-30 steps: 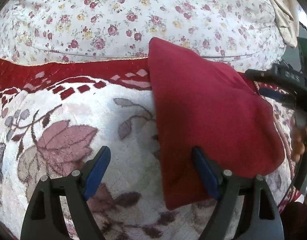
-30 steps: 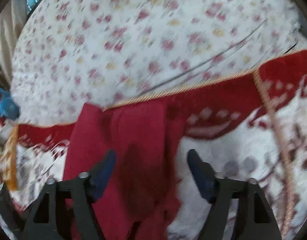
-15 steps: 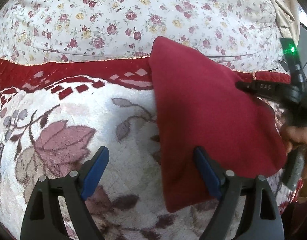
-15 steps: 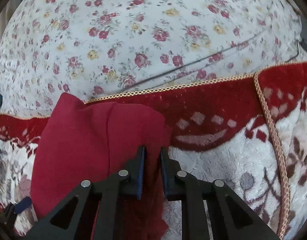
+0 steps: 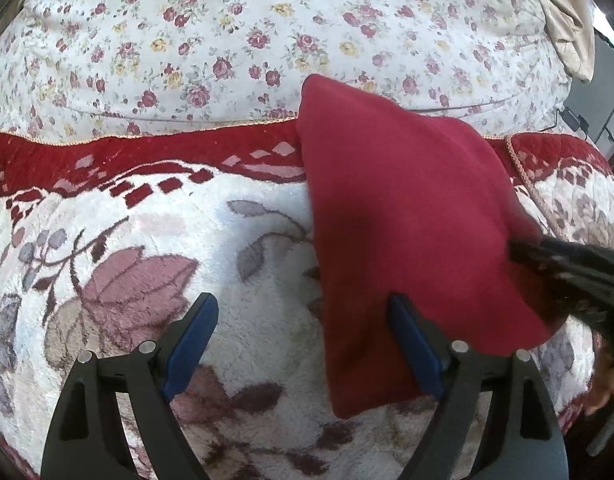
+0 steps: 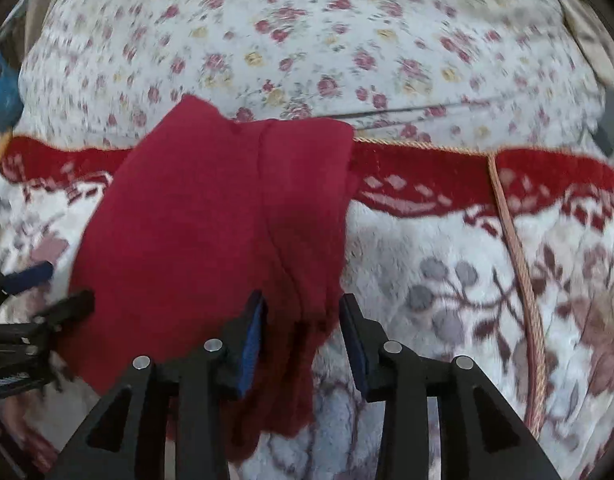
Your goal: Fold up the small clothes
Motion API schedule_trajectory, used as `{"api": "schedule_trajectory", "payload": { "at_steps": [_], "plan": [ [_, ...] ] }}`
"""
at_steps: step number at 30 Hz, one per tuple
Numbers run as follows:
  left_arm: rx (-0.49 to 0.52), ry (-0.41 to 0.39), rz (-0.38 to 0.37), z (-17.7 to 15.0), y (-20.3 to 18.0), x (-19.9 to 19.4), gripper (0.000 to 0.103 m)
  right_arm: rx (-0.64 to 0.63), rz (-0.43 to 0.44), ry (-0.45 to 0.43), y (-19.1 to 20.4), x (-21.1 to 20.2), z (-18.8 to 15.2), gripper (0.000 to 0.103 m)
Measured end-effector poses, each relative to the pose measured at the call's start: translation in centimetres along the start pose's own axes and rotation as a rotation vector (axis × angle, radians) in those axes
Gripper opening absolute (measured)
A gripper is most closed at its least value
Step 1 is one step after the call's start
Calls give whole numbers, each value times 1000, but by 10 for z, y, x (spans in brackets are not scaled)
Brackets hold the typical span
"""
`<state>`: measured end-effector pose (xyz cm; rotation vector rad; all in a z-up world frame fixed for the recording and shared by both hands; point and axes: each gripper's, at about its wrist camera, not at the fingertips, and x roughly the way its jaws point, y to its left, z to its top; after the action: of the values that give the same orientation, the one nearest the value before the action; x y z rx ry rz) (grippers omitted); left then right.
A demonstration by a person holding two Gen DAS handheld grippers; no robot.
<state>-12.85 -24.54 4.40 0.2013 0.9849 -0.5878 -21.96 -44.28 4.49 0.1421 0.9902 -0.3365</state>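
Observation:
A dark red folded garment (image 5: 407,216) lies flat on a fleecy floral blanket (image 5: 243,264); it also shows in the right wrist view (image 6: 211,232). My left gripper (image 5: 303,344) is open and empty, low over the blanket, its right finger resting at the garment's near left edge. My right gripper (image 6: 301,332) is open, with the garment's near right edge lying loose between its fingers. In the left wrist view the right gripper (image 5: 563,268) shows dark at the garment's right edge.
A white rose-print bedsheet (image 5: 267,28) lies beyond the blanket's red border (image 5: 107,160). A gold cord edging (image 6: 515,248) runs along the blanket at the right. A beige cloth (image 5: 567,28) hangs at the far right.
My right gripper shut at the garment's right edge half a second ago and has now opened again, with the cloth lying loose between the fingers. The left gripper stayed open and still.

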Motion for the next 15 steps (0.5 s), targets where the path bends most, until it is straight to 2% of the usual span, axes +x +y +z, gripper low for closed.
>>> {"api": "schedule_trajectory", "payload": {
  "at_steps": [2,4,6,7,8,9,10,13,15],
  "plan": [
    [-1,-1,1,0,1,0,86,42,16,-24,-6,-14,-3,54],
    [-6,1,0,0,1,0,86,101,69,-54,-12,-22,-5,82],
    [-7,0,3,0,0,1,86,143,99,-61,-14,-15,-5,86],
    [-4,-2,7,0,-1,1,86,141,103,-35,-12,-4,-4,80],
    [-2,-3,8,0,-1,0,86,125,114,4,-7,7,-4,65],
    [0,-1,4,0,-1,0,86,120,146,28,-6,12,-5,30],
    [-1,3,2,0,-1,-1,86,135,150,14,-8,9,-6,28],
    [-16,9,-26,0,1,-4,86,103,119,-34,-9,-7,-10,14],
    [-38,21,-44,1,3,-2,87,94,108,-5,-9,1,-15,14]
  ]
}}
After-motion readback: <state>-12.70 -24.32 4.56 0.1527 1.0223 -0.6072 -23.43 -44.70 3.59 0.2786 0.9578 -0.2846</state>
